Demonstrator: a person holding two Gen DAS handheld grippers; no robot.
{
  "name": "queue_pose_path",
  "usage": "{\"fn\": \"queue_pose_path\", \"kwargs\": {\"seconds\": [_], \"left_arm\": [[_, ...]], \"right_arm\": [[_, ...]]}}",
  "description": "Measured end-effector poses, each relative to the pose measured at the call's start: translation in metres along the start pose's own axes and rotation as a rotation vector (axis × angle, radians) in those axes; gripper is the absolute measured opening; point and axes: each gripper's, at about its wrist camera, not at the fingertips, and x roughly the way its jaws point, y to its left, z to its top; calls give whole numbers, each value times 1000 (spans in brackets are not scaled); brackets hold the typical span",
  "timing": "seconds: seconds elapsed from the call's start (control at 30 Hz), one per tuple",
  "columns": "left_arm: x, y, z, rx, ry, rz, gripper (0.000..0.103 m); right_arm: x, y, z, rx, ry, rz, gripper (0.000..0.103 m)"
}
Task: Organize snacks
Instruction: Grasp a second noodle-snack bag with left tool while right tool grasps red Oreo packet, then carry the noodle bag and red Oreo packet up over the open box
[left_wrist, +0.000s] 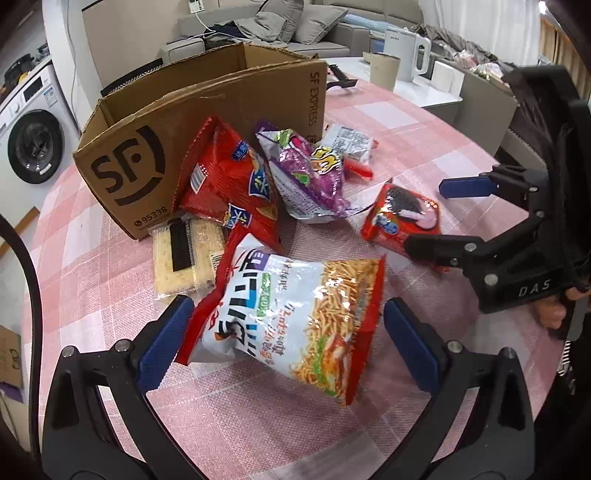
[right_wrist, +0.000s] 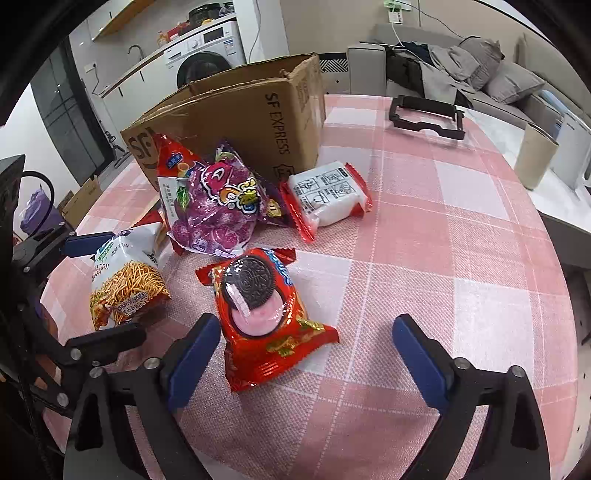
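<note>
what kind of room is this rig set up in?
Most likely a home, an open living and dining area. A grey sofa with cushions sits behind the table with the pink checked cloth, a front-loading washing machine stands against the wall, and a white electric kettle sits on a side surface.

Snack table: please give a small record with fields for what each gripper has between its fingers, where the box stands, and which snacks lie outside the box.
left gripper: open, astride the noodle snack bag, pads not pressing
right gripper: open, around the near end of the red cookie pack
cardboard box: on the pink checked tablecloth, behind the snacks
outside the box: red chip bag, purple candy bag, white packet, cracker pack
</note>
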Motion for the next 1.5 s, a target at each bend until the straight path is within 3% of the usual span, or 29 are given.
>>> {"fn": "queue_pose_path", "kwargs": {"seconds": [0.5, 0.7, 0.83, 1.5], "left_arm": [[19, 20, 7, -32, 2, -71, 100], [12, 16, 5, -15, -10, -106, 78], [3, 16, 3, -18, -31, -107, 70], [-29, 38, -8, -135, -99, -117, 62]], "right_arm": [[6, 13, 9, -54, 12, 55, 81], [5, 18, 8, -83, 2, 49, 62], [3, 17, 5, -67, -7, 71, 47], [-12, 19, -4, 10, -56, 133, 45]]}}
